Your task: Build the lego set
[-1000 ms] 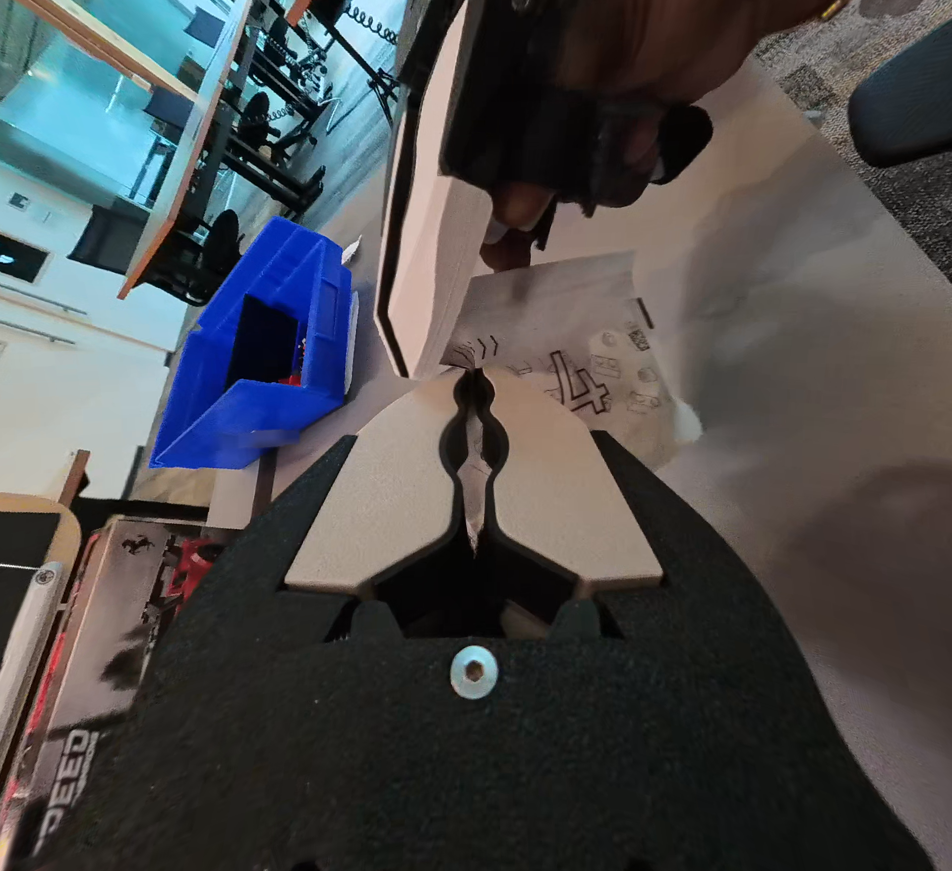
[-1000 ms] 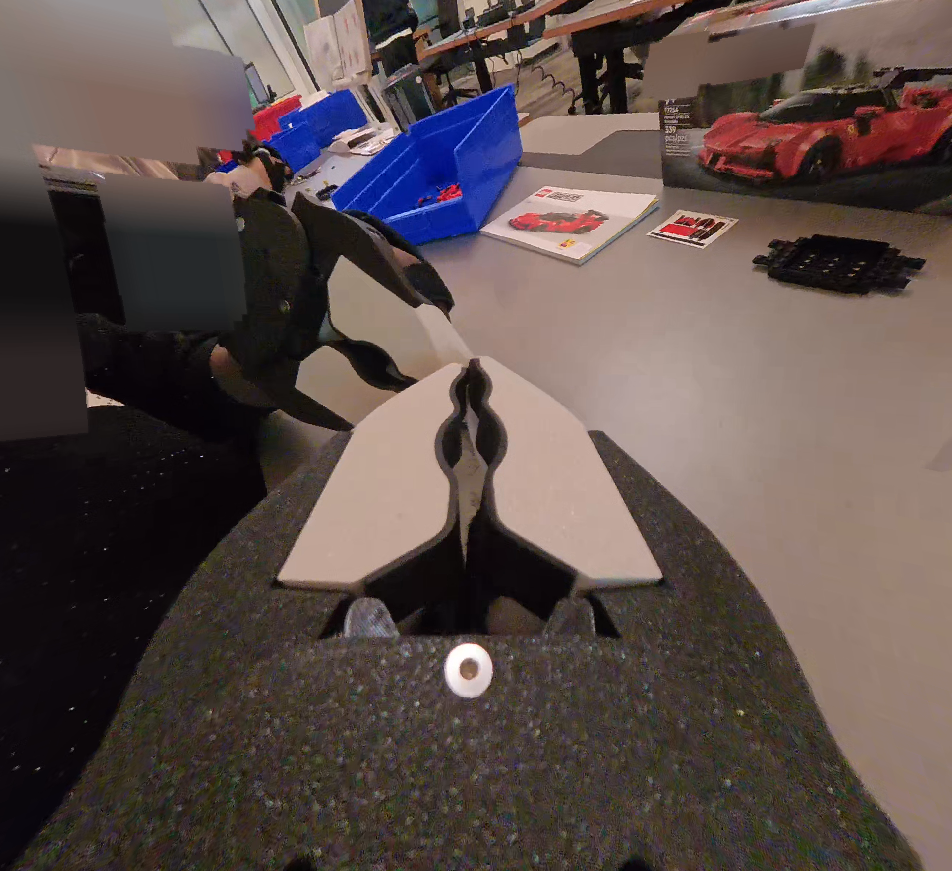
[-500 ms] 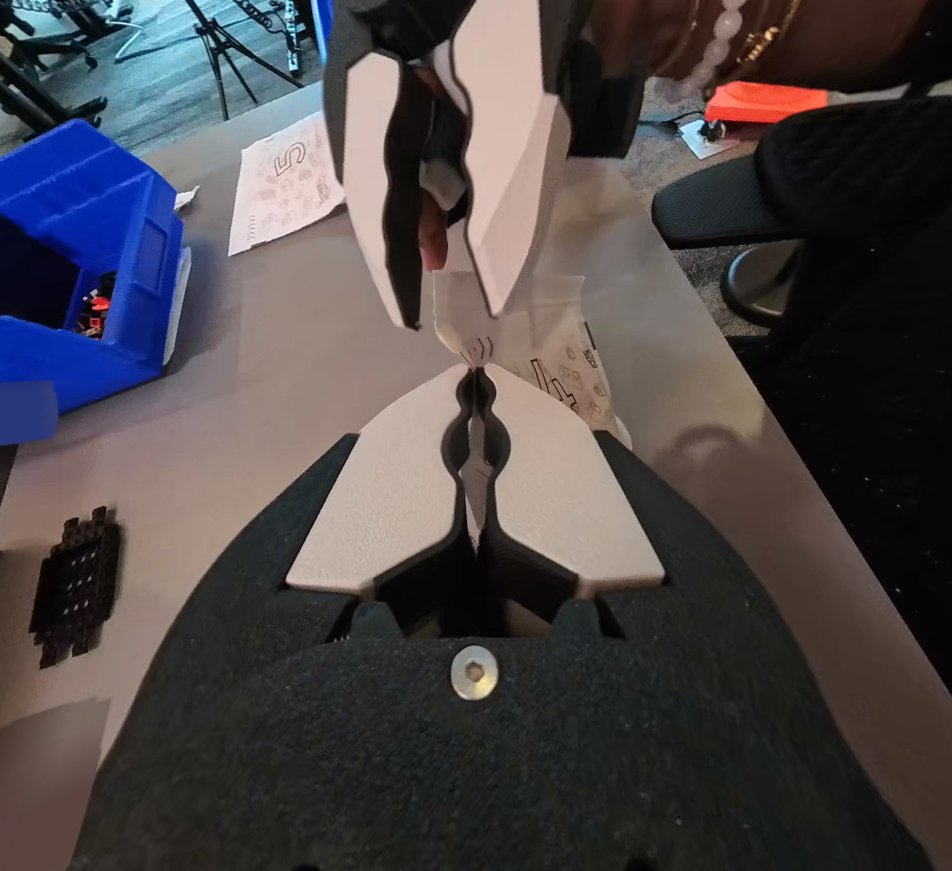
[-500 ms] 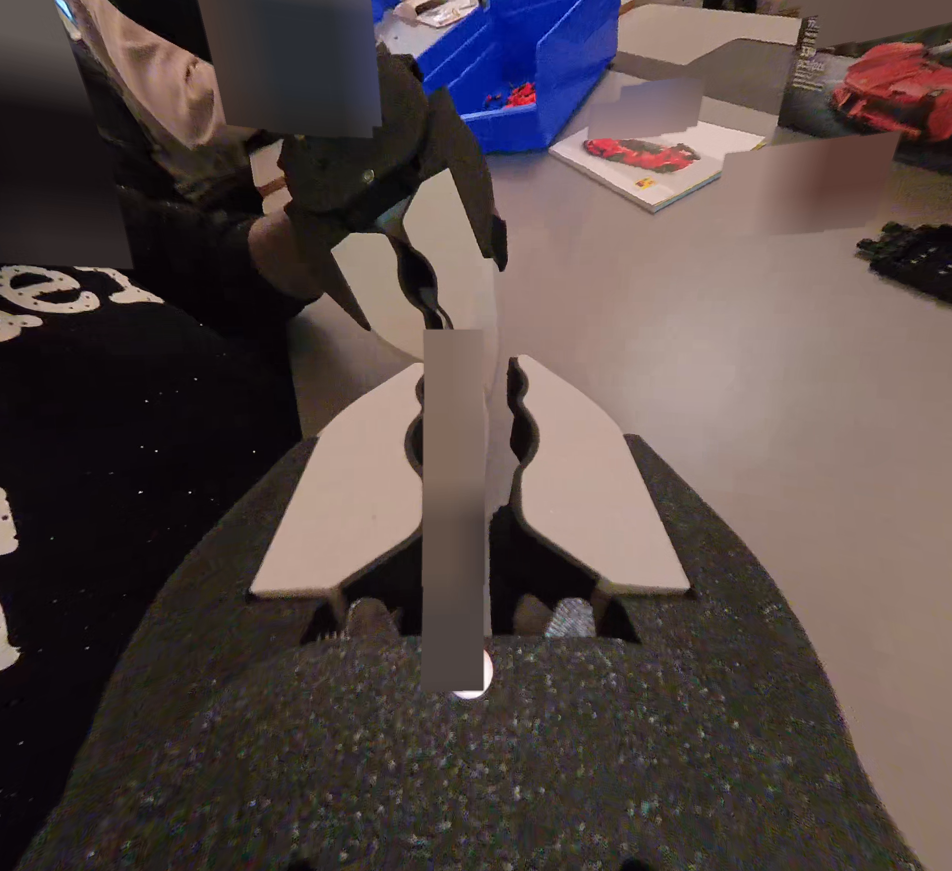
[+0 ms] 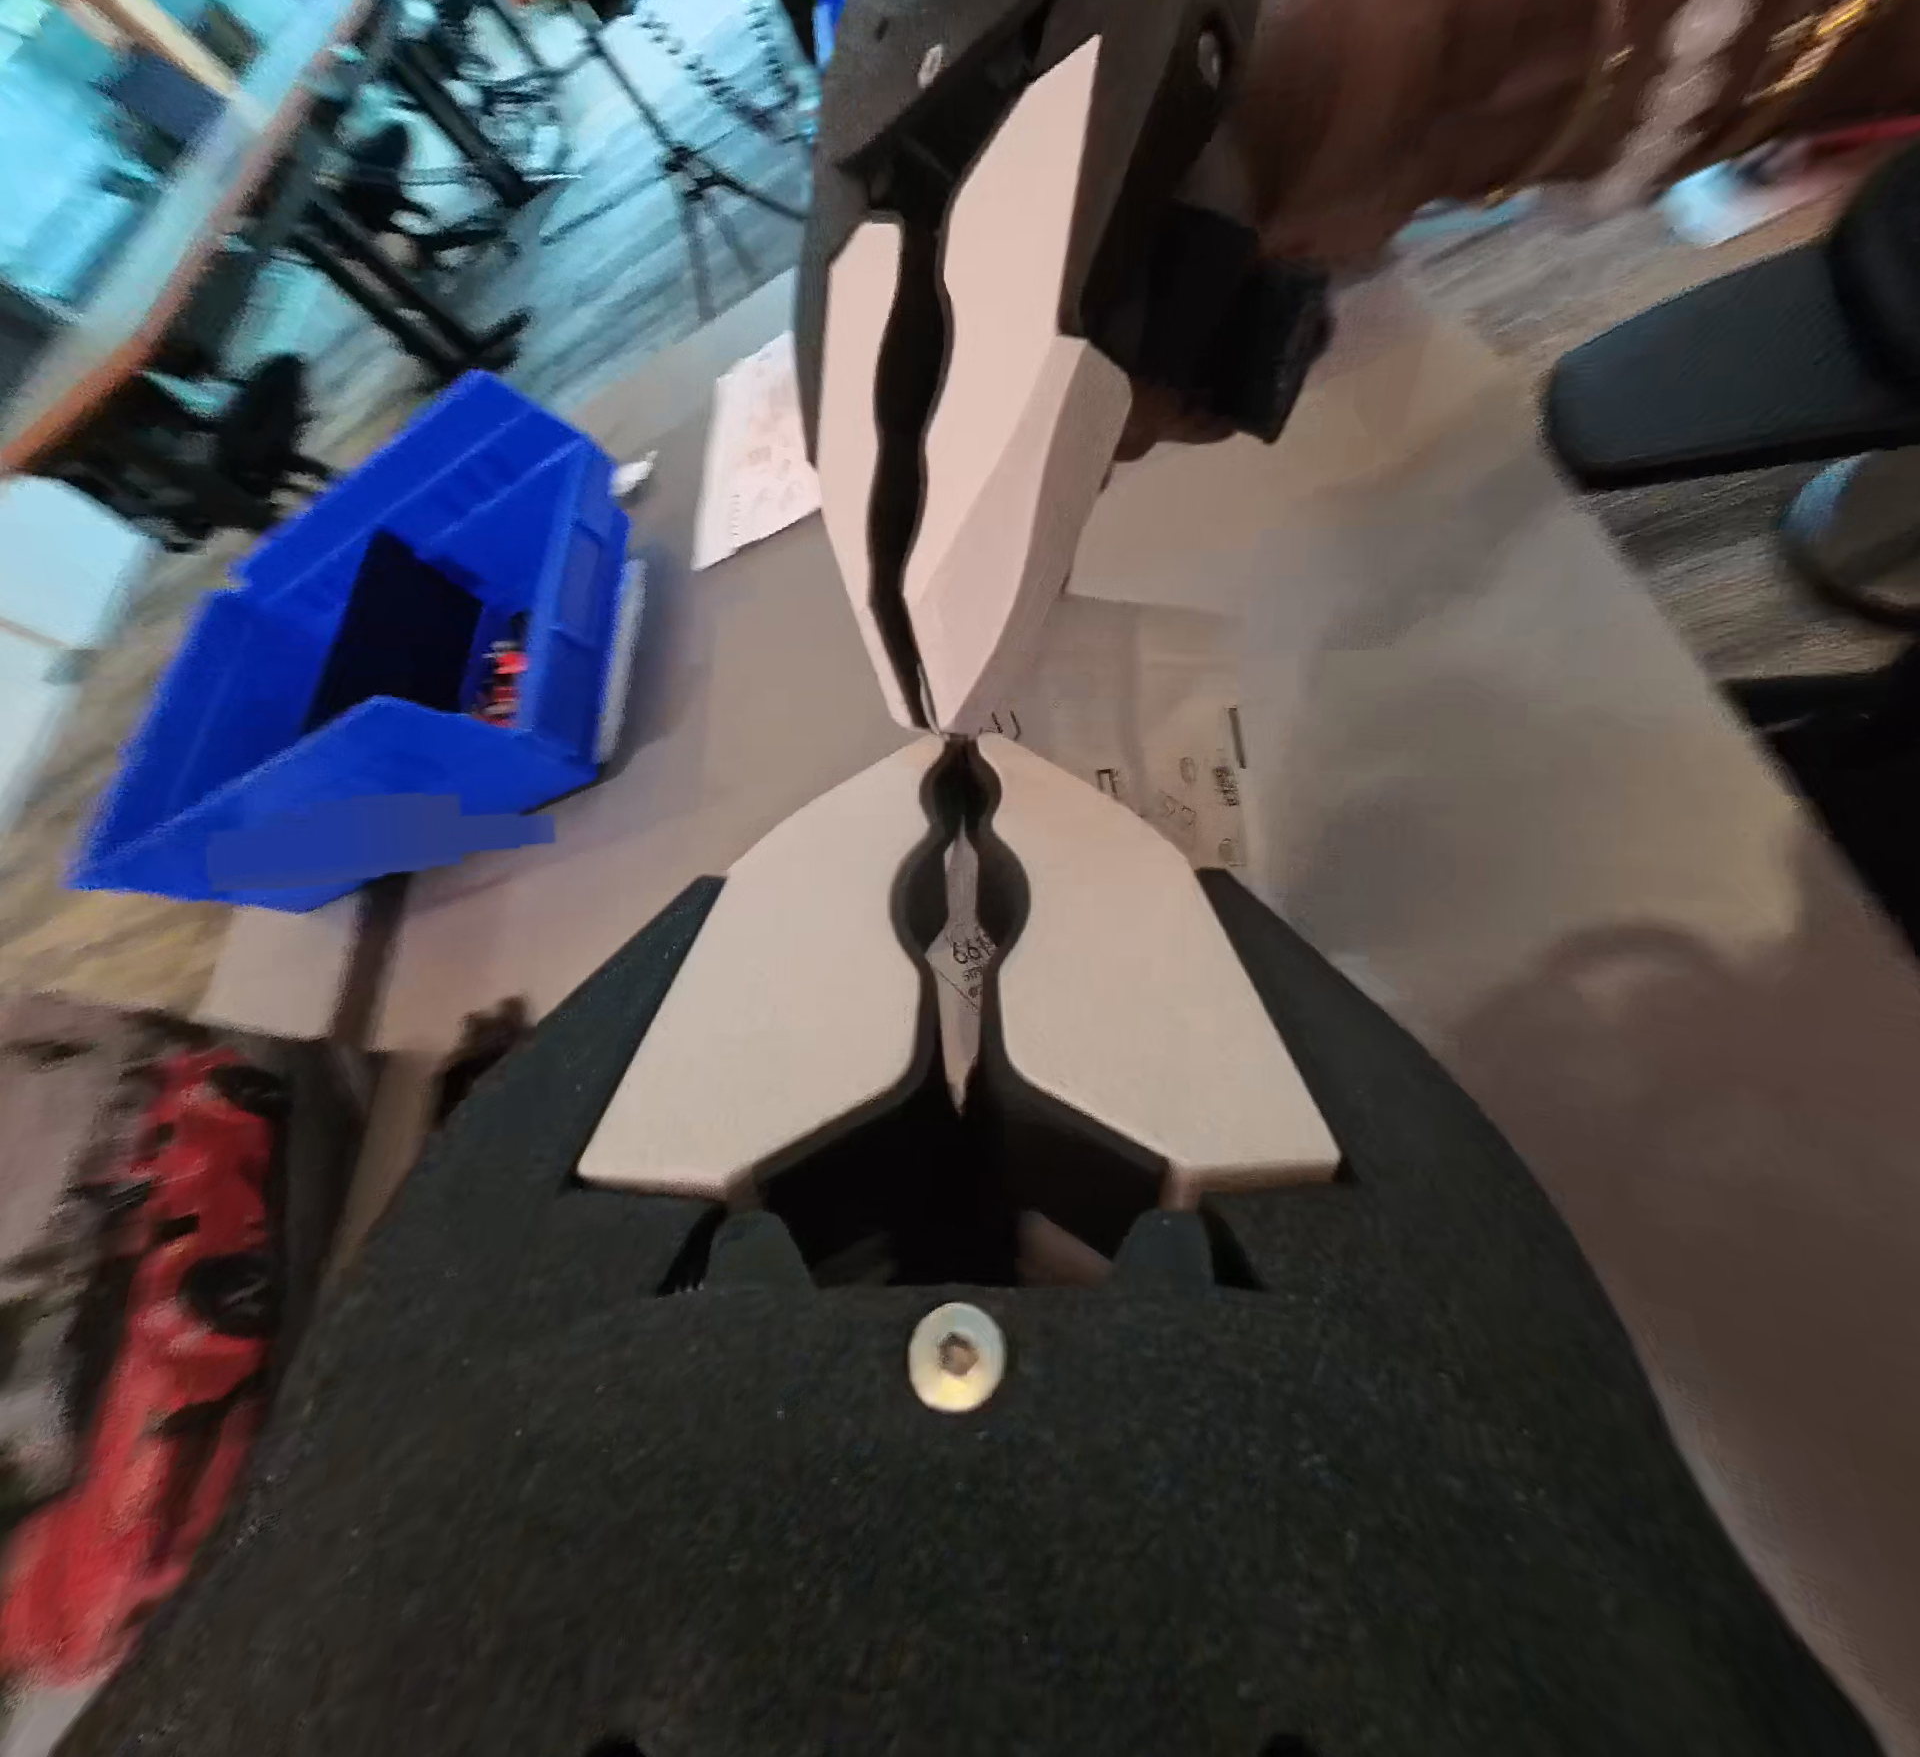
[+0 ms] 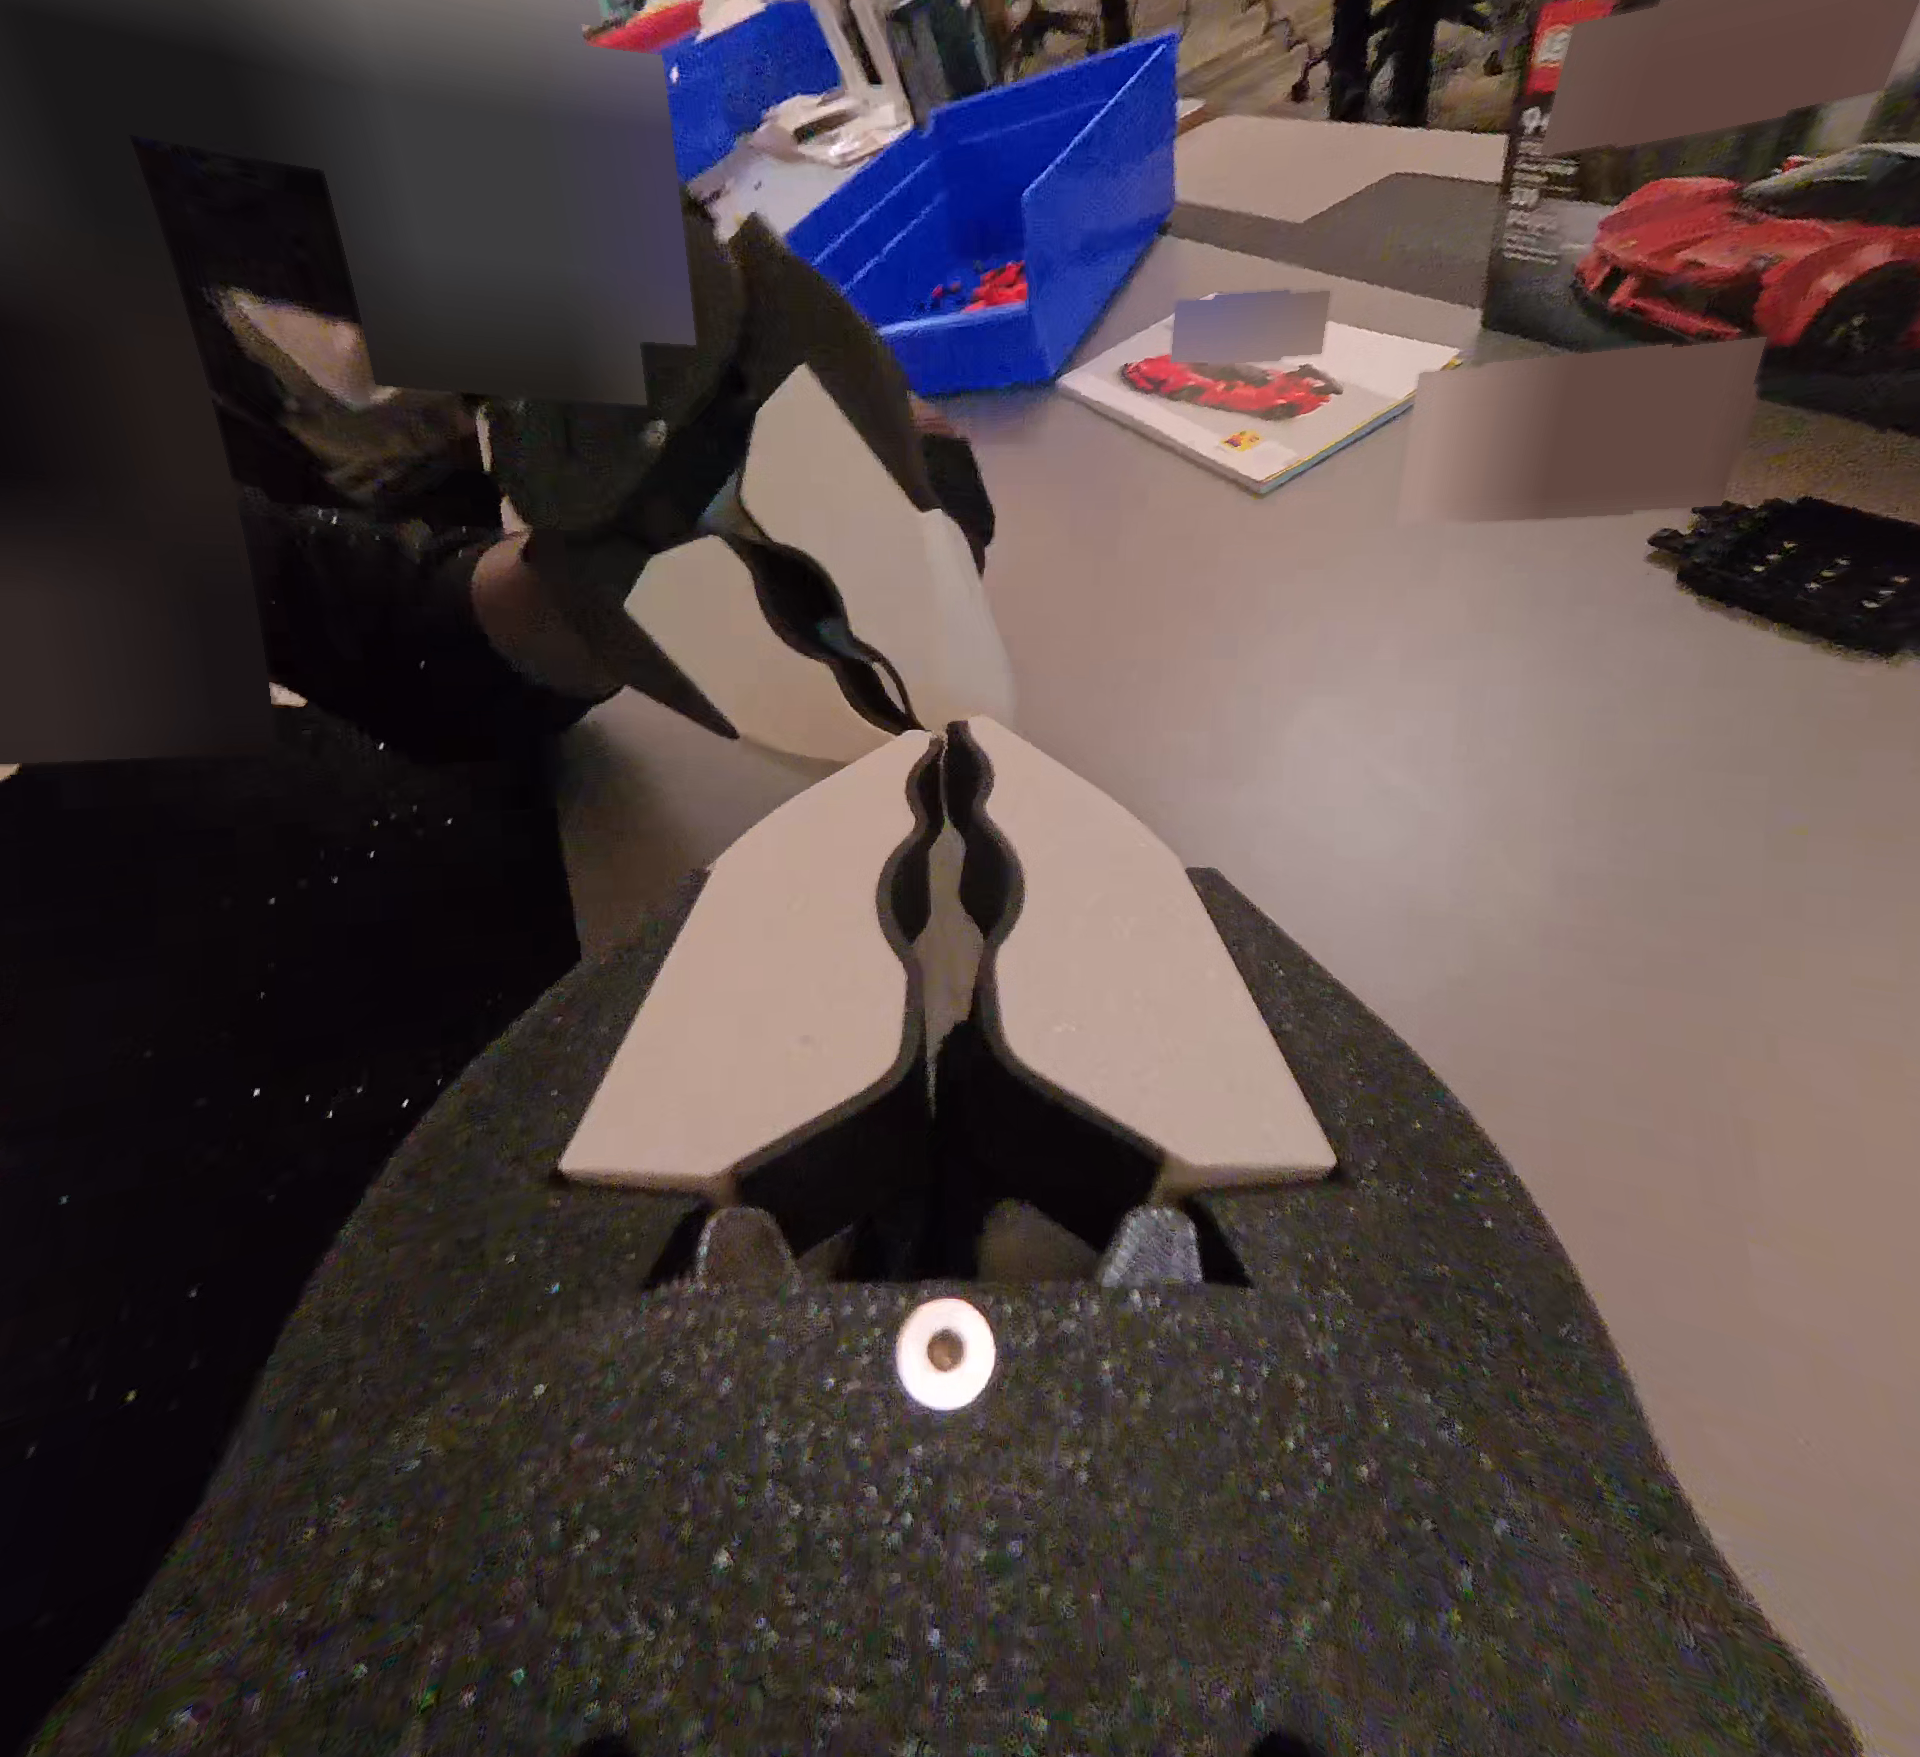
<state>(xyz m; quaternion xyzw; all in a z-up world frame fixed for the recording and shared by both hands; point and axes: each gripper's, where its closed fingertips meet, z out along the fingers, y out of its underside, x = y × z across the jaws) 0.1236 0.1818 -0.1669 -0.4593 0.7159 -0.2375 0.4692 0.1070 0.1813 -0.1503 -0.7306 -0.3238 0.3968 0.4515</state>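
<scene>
**Left tool** [image 5: 954, 757]: jaws together, clamped on the edge of a white printed paper bag [image 5: 1164, 699]. A sliver of the paper shows between its pads.

**Right tool** [image 6: 948, 736]: jaws together on the same bag, with a white strip showing in the slot between the pads. In the left wrist view it comes down from 12 o'clock, tip to tip with the left tool. A hand [image 5: 1382, 66] with bracelets grips it.

**Paper bag**: lifted off the table [image 6: 1455, 824] and pinched at one upper edge by both tools, right beside each other. Its body hangs toward 2 o'clock of the left tool. No tear or opening can be made out, and the contents are not visible.

**Surroundings, right wrist view:**
- Blue bin [image 6: 997, 180] at 12 o'clock, with small red pieces inside.
- Booklet with a red car [image 6: 1247, 398] at 1 o'clock.
- Box showing a red car [image 6: 1714, 253] at 2 o'clock.
- Black studded plate [image 6: 1808, 575] at 3 o'clock.

**Surroundings, left wrist view:**
- Another printed sheet [image 5: 748, 460] at 11 o'clock, flat on the table.
- Chair armrest [image 5: 1714, 398] at 2 o'clock, off the table edge.

**Obstructions**: nothing lies between the tools and the bag. All other items are well apart from it.
</scene>
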